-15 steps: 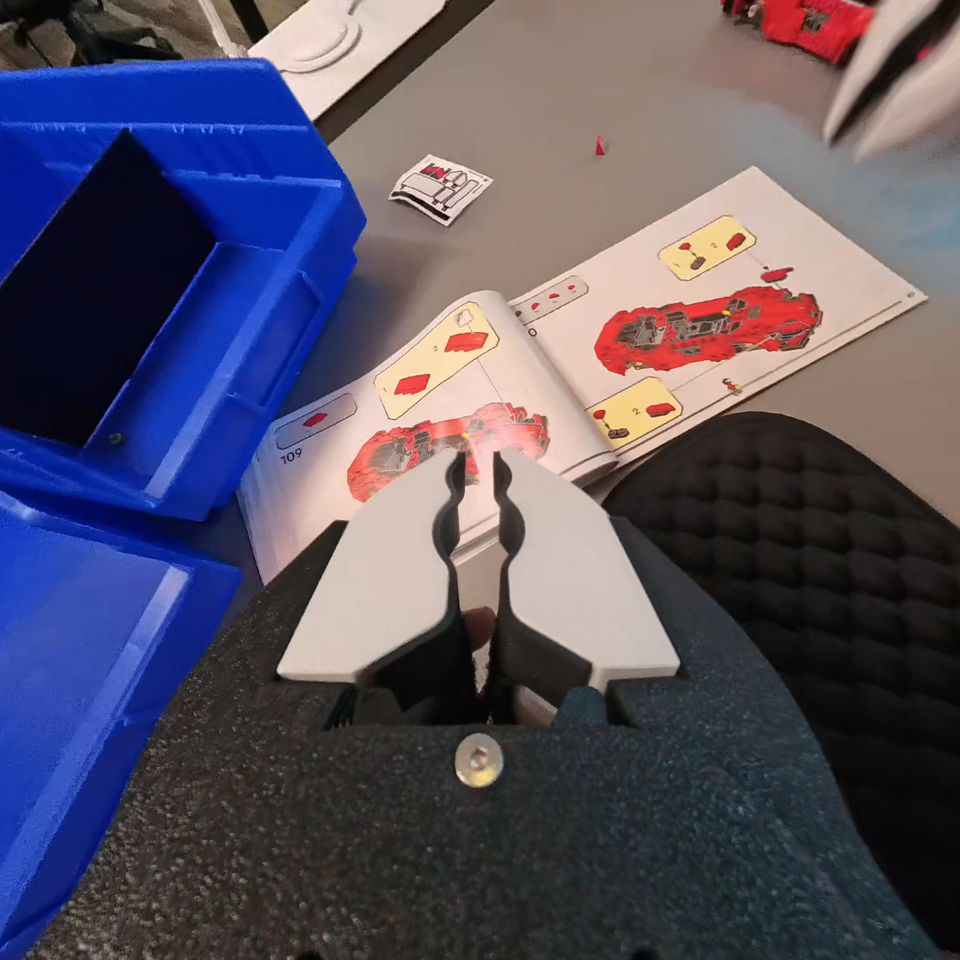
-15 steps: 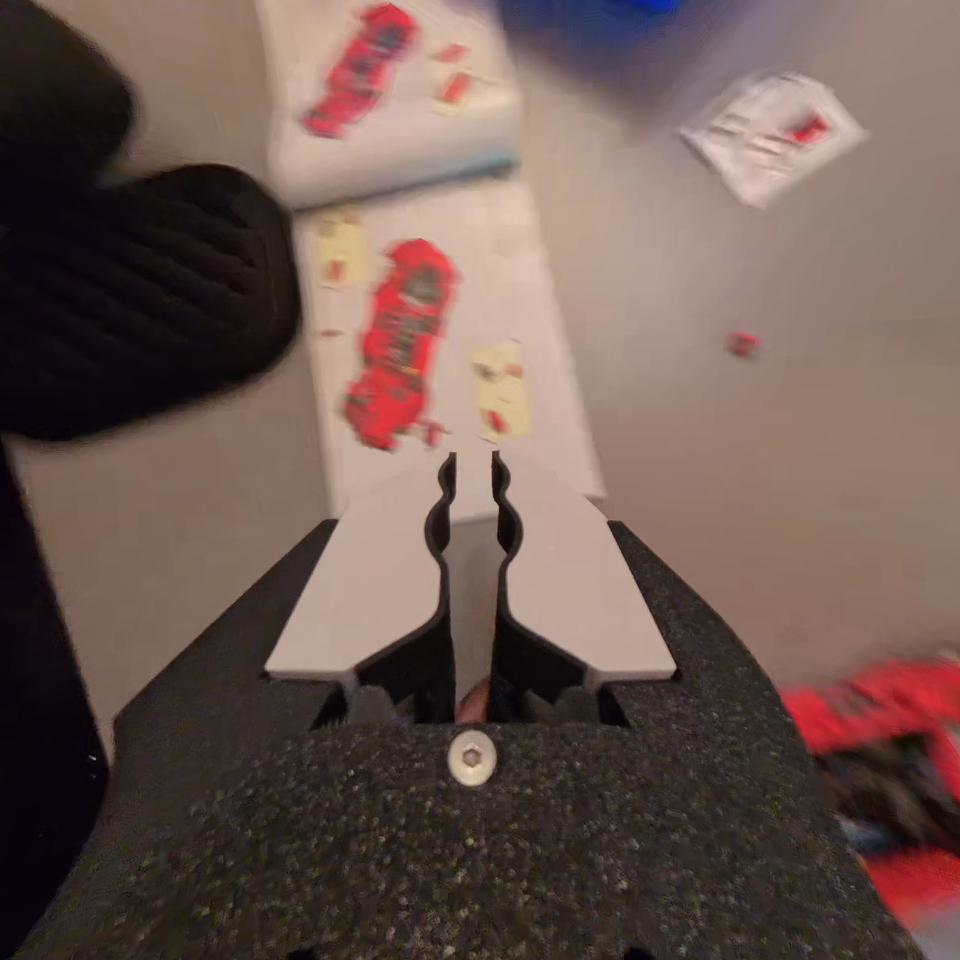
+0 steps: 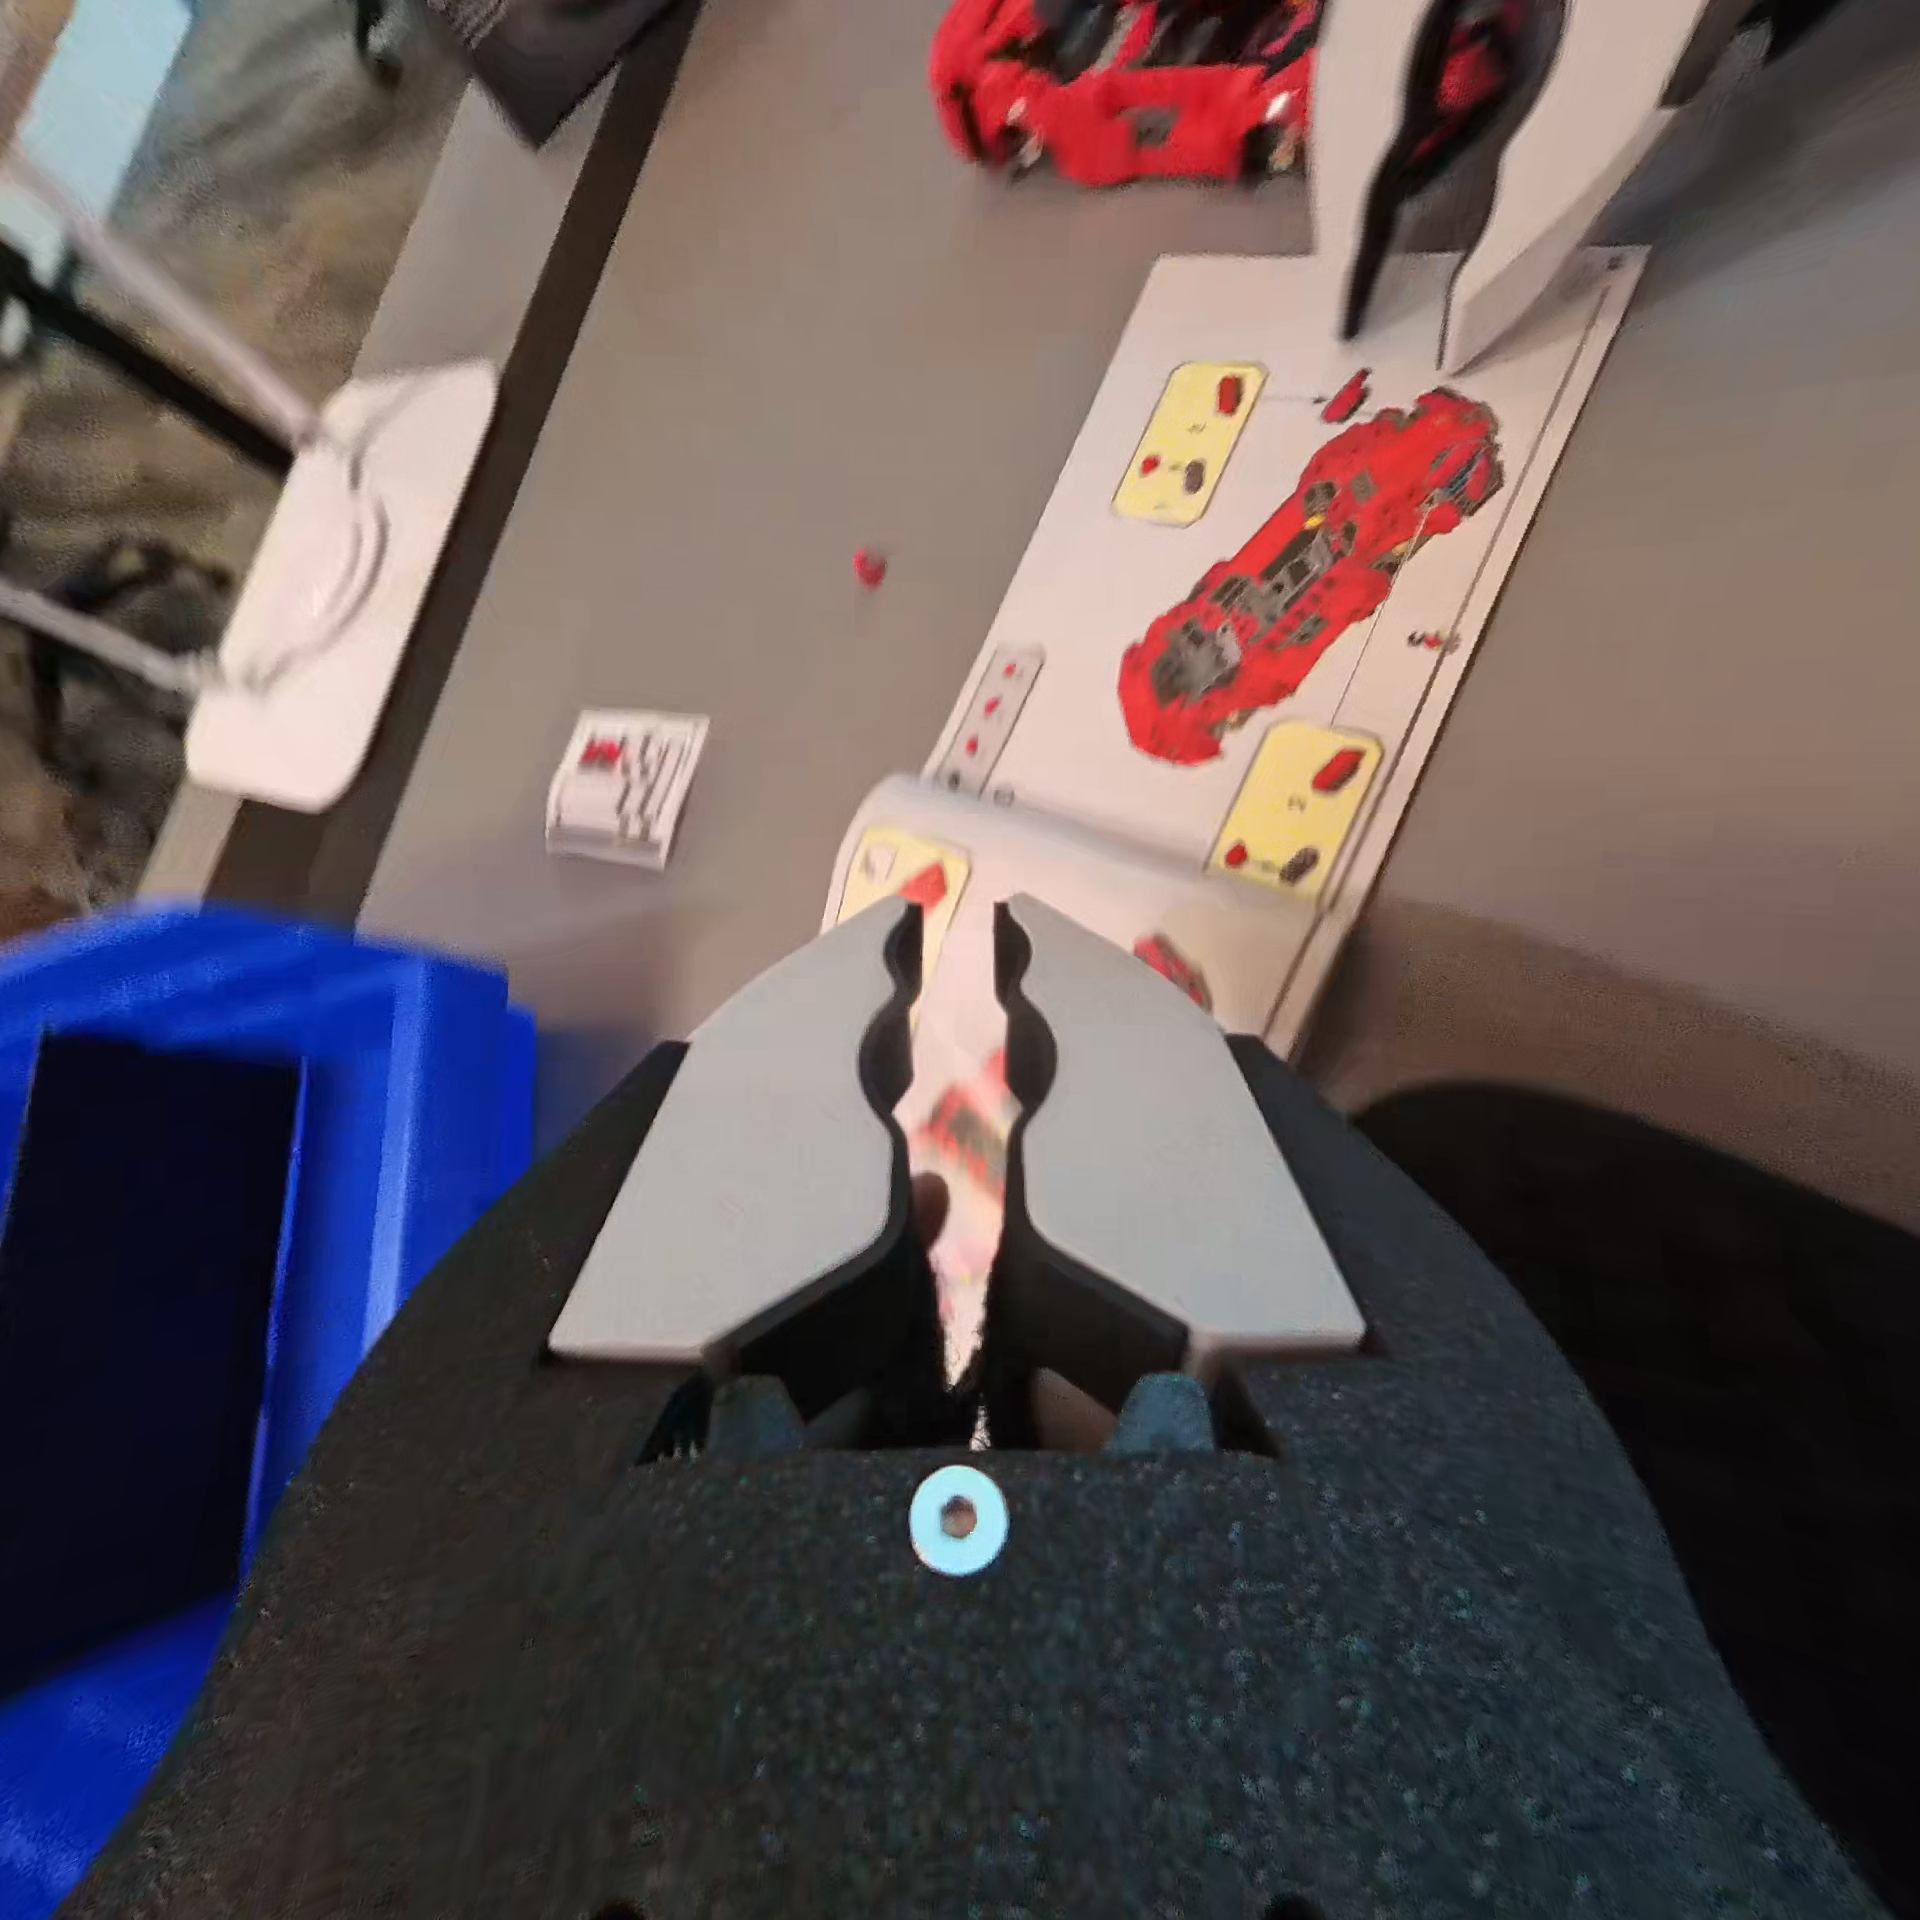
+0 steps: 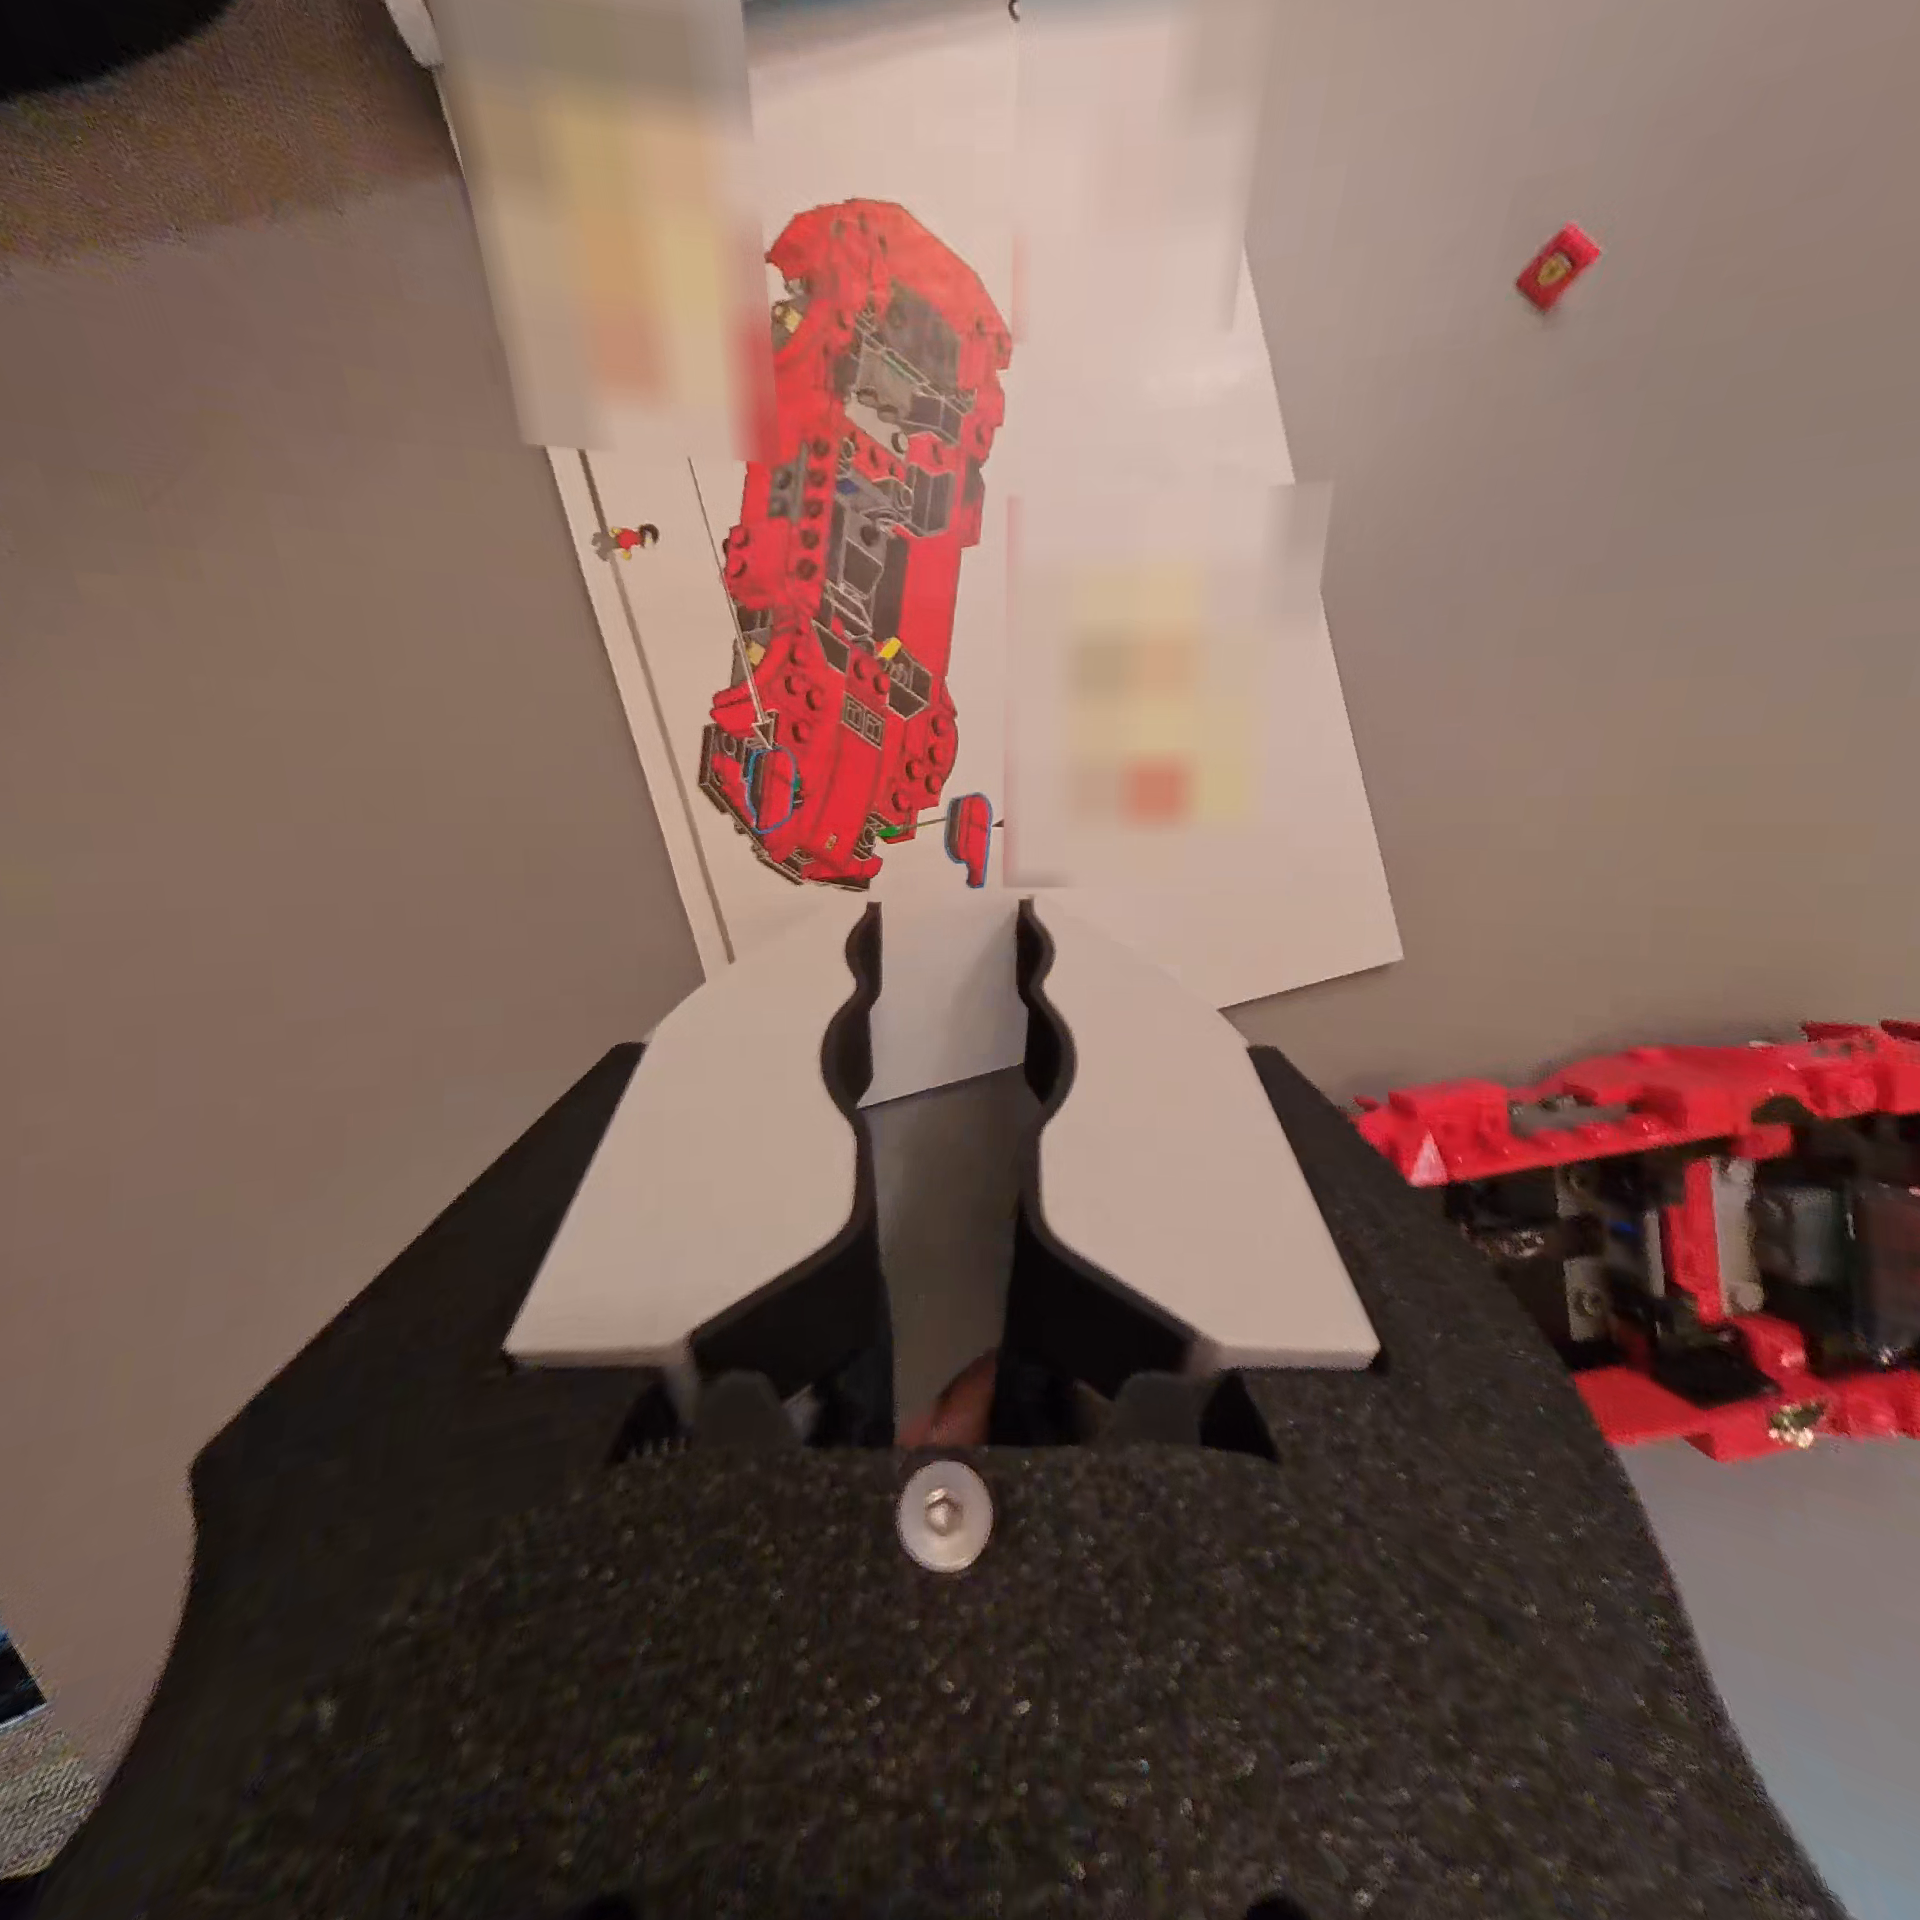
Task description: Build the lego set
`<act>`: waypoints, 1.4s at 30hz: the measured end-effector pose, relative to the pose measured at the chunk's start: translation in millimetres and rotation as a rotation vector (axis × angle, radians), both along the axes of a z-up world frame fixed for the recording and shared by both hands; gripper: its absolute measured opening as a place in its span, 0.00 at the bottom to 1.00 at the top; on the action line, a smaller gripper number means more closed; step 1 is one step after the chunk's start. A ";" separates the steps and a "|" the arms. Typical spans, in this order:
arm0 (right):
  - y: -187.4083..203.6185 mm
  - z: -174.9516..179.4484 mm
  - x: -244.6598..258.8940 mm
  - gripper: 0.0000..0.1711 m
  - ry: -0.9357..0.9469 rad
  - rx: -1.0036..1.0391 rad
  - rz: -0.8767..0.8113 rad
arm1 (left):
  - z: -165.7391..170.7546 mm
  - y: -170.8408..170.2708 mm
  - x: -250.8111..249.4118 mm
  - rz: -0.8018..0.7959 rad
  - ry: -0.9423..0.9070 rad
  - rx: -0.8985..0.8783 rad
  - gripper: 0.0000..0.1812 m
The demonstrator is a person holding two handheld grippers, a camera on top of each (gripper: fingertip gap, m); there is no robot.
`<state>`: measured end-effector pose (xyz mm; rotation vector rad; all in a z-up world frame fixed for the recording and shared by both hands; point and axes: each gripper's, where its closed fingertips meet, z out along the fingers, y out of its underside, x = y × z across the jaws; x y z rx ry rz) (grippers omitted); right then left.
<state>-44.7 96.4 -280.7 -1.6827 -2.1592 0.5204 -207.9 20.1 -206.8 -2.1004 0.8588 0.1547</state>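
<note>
A partly built red lego car (image 3: pixel 1122 94) lies at the far side of the grey table; in the right wrist view it lies to the right (image 4: pixel 1662 1247). An open instruction booklet (image 3: pixel 1299 582) lies in the middle and also shows in the right wrist view (image 4: pixel 883 520). A small loose red piece (image 3: pixel 869 566) lies left of the booklet; the right wrist view shows it at the upper right (image 4: pixel 1555 267). My left gripper (image 3: pixel 958 914) is slightly open and empty above the booklet's near page. My right gripper (image 4: pixel 951 909) is open and empty over the booklet's edge; it also shows in the left wrist view (image 3: pixel 1401 338).
A blue bin (image 3: pixel 208 1143) stands at the near left. A small sticker sheet (image 3: pixel 623 784) lies between bin and booklet. A white object (image 3: pixel 332 582) sits beyond the table's left edge. A black padded surface (image 3: pixel 1662 1351) is at the near right. About 20 cm separates my left fingertips from my right. The small loose red piece (image 3: pixel 869 566) is about 15 cm from both grippers' fingertips. Look for it in the right wrist view (image 4: pixel 1557 280) too.
My left gripper has swung, so the car now shows and the bin sits lower left. My right gripper has moved over the booklet page and its jaws stand wider apart.
</note>
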 end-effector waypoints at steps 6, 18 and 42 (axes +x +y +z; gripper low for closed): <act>-7.5 39.9 -1.9 0.13 0.312 -0.237 -0.227 | -47.5 44.2 28.8 -0.121 0.212 -0.119 0.00; -10.6 -0.5 12.0 0.01 0.195 -0.113 -0.224 | -72.3 41.4 25.7 -0.094 0.050 -0.077 0.00; -17.5 -0.2 -14.1 0.00 0.192 -0.133 -0.223 | -30.8 24.4 119.4 -0.254 -0.043 0.023 0.26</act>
